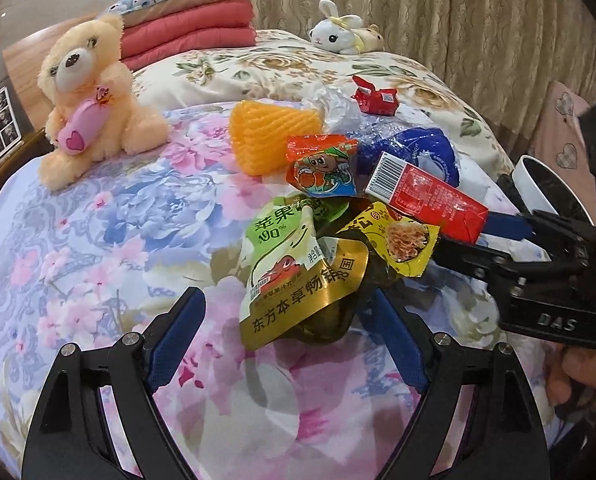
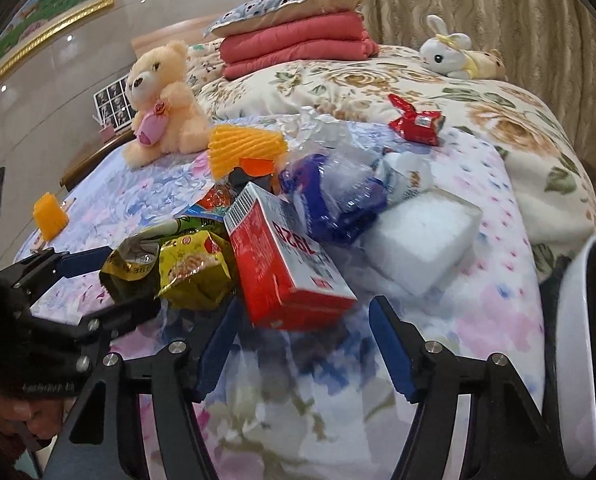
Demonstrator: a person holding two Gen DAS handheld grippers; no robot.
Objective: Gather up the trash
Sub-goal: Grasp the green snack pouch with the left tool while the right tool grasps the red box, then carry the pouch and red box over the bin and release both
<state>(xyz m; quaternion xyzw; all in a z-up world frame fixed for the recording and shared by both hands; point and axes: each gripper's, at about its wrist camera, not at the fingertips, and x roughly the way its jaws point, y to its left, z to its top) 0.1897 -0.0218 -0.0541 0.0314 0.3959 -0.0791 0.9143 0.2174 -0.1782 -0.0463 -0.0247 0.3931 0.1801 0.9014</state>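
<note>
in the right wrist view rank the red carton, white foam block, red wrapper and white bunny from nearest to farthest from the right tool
1. red carton, just ahead of the right tool, toward its left finger
2. white foam block, ahead to the right
3. red wrapper, farther back on the right
4. white bunny, at the far edge near the curtain

Your left gripper (image 1: 285,308) and right gripper (image 2: 306,320) share black frames, blue finger pads (image 1: 177,324), silver screws; white "DAS" lettering marks the right one
</note>
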